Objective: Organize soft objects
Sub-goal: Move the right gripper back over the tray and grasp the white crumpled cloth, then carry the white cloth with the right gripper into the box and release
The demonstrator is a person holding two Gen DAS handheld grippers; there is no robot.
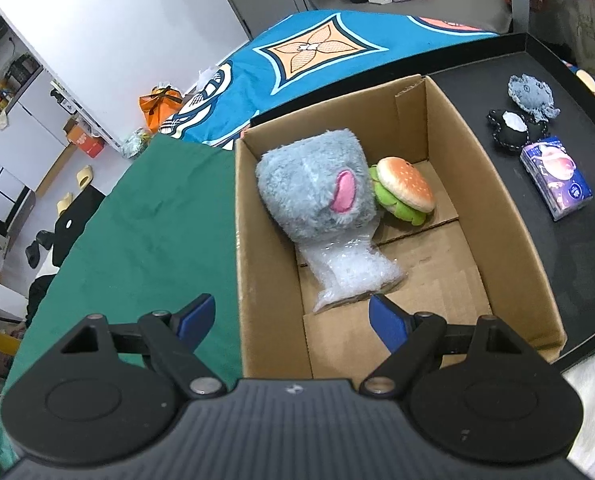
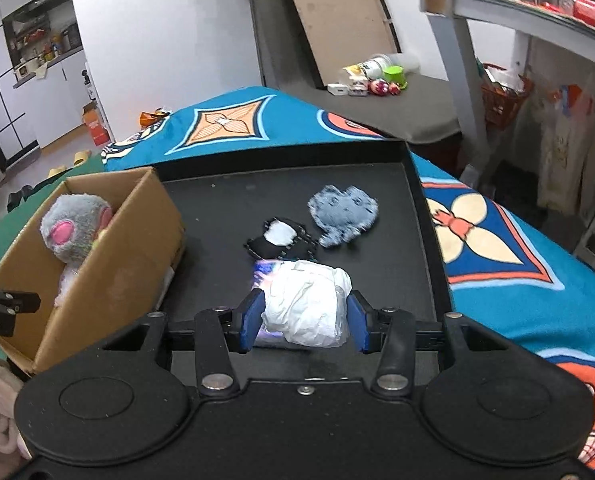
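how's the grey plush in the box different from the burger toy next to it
The grey plush is fuzzy, much bigger, and has a pink patch; the burger toy is smooth, small, tan bun over green. The plush stands taller than the burger, which leans tilted against it. Both sit inside the cardboard box, touching.

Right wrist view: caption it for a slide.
Right gripper clamps a white bundle over the black tray, beside the box.
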